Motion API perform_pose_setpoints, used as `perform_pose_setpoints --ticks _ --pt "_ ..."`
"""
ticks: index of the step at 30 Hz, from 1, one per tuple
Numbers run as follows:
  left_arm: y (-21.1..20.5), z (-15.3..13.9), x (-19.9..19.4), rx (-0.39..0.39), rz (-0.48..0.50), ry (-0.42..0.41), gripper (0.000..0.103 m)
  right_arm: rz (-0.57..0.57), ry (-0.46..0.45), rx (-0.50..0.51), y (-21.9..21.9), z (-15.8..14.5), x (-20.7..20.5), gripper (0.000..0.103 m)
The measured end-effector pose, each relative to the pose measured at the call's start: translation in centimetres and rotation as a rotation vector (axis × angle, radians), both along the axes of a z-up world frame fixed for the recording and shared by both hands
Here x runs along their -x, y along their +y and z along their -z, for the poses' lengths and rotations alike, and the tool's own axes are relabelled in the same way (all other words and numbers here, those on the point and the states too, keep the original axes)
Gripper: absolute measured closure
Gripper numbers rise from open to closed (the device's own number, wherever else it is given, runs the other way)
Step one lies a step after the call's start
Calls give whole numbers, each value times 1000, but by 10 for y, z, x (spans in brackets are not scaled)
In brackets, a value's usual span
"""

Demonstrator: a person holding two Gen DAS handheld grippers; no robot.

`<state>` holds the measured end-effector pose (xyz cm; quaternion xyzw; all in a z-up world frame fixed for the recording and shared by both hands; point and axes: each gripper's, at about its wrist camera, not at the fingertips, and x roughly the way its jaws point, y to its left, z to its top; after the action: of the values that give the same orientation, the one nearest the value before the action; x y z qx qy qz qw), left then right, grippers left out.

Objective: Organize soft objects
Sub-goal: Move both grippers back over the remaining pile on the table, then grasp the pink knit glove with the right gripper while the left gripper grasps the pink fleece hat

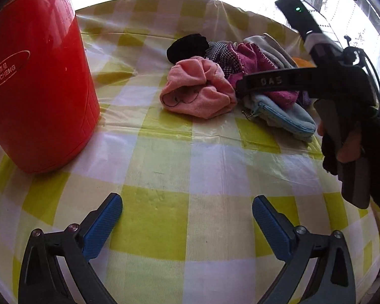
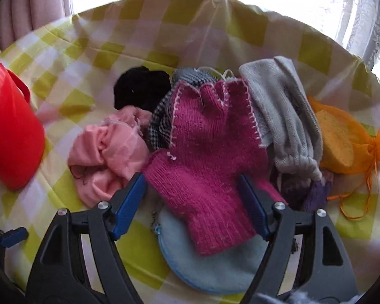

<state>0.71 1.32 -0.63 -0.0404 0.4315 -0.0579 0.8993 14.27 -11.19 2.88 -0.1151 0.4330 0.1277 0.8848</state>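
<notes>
Soft objects [image 2: 205, 152] in one mixed heap on checked table [image 1: 164, 228]: magenta knit glove on top, pink cloth, grey cloth, blue pouch beneath. Nothing sorted yet, by look. Left gripper [image 1: 187, 217] spread over bare cloth, empty. Right gripper [image 2: 192, 202] spread, straddling glove, no pinch seen.

This looks like a room in a home. The desk [image 1: 164, 152] wears a yellow-and-white checked cloth under clear plastic sheeting and stands against a bright window hung with a white lace curtain [image 1: 362, 25] and a pink drape [image 2: 38, 2]. A red thermos flask [image 1: 35, 81] with gold trim stands on it, near a heap of household textiles: a pink towel [image 1: 197, 93], a magenta knitted glove [image 2: 205, 152], a grey cloth [image 2: 283, 116].
</notes>
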Motion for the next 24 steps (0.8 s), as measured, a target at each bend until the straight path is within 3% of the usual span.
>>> perform_pose_setpoints --ticks 1,2,3,6,8,12,16,18,20,24 --pt "1 0 -1 7 0 -2 0 -9 -16 49 4 3 2 52" --pt "1 0 0 13 0 -3 0 -1 -47 78 4 1 8 93" --pt "2 -1 0 18 0 -5 0 15 -64 48 -2 -5 17 91" --pt "3 -1 0 22 -1 -6 0 40 -150 -182 -42 -41 71 92" --pt "1 -1 0 12 -1 -4 0 50 -187 -250 -69 -57 113 92" --pt "-3 0 -1 -19 2 4 0 77 -137 -235 -112 -50 174 92" --pt "-3 1 -2 -27 4 6 0 90 -33 -168 -133 -24 201 87" --pt "-3 1 -1 -30 4 6 0 96 24 -209 -142 -15 205 72" --pt "-5 1 -1 -42 5 9 0 111 62 -236 -148 -10 207 29" --pt "-11 4 -2 -84 8 20 0 95 49 -178 -141 -2 201 27"
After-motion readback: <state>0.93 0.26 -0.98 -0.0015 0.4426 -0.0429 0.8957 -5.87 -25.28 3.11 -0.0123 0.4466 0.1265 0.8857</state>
